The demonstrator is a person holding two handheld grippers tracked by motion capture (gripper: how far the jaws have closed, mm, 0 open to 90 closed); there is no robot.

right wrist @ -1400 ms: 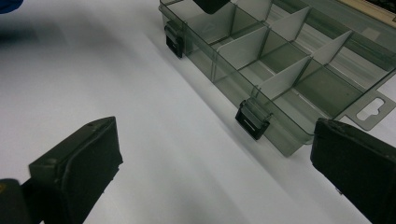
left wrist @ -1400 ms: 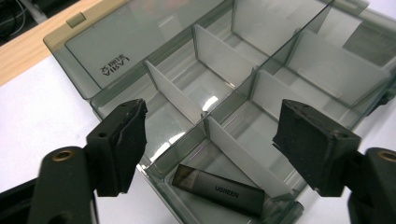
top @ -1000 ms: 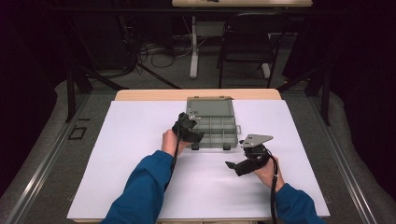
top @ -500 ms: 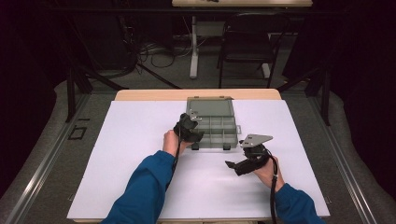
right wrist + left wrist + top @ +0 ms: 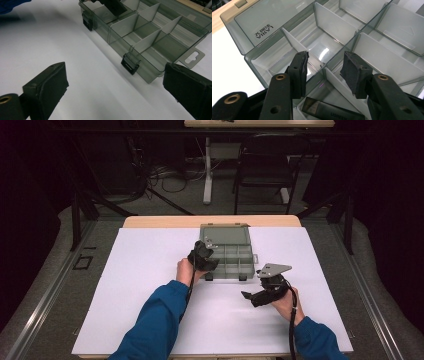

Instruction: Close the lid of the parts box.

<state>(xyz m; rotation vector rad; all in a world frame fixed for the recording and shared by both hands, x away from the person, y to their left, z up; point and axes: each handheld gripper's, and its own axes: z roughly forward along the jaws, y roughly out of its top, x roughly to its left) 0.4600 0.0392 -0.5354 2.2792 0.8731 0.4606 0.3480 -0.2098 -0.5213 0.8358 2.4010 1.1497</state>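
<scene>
My left tool (image 5: 324,67) hovers over organizer box (image 5: 235,260) at its near-left corner, jaws apart, empty. Dark USB stick (image 5: 332,112) lies in compartment just beneath it. My right tool (image 5: 112,87) sits wide open above white counter (image 5: 150,270), box near, ahead.

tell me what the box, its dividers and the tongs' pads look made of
Box: smoky clear hard plastic, glossy; you see through its walls and light glints off them.
Dividers: frosted whitish plastic, thin, matte.
Pads on the left tongs: black, dull and rough-edged, probably rubber or foam.
</scene>
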